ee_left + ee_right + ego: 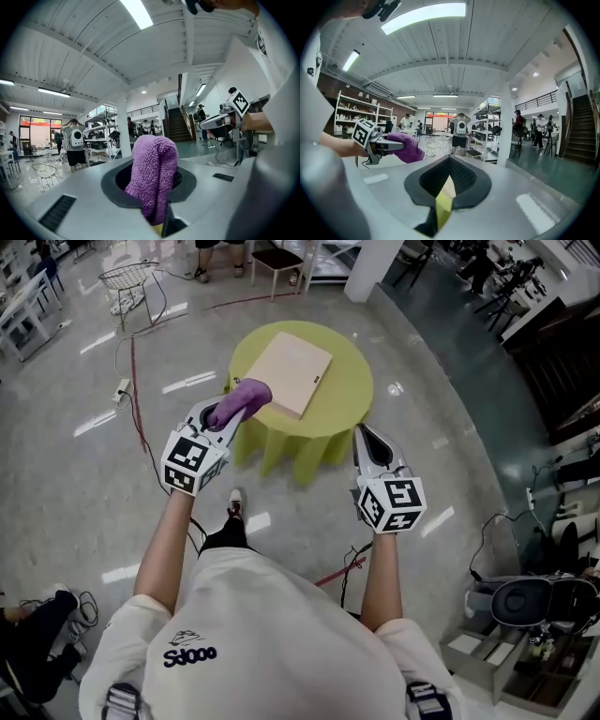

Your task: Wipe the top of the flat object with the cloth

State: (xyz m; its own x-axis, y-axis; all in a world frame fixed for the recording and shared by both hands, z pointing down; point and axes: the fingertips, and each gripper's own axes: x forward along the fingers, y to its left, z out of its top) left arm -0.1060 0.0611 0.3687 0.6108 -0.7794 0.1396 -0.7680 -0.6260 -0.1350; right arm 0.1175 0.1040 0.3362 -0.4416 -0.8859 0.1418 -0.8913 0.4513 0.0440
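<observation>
Round desk [349, 395] under a yellow-green cover, floor [441, 418] open all round it; flat tan board [292, 371] lies on the top toward the left side, its left and near edges close to the desk rim, bare cover to its right and far side.

Left tongs [231, 415] clamped on a purple cloth [242, 397]; the cloth's free end sits at the board's near-left corner, contact with the board not clear from above. In the left gripper view the cloth fills the gap between the jaws and hides the board.

Right tongs [363, 437] hang off the desk's near-right rim, apart from board and cloth; jaws pressed close, only a thin slit showing, nothing gripped. The slit shows a sliver of yellow-green and cream, too little to place.

The person's arms and body fill the bottom of the head view; one shoe [234, 502] shows near the desk's foot.

Around: red cable [136, 404] and a power strip [122, 388] on the floor to the left; wire chair [131, 282] further off; white pillar [370, 268] and a stool [279, 261] beyond the desk; equipment cases at bottom right, cut off by the frame. None of it touches the desk.
</observation>
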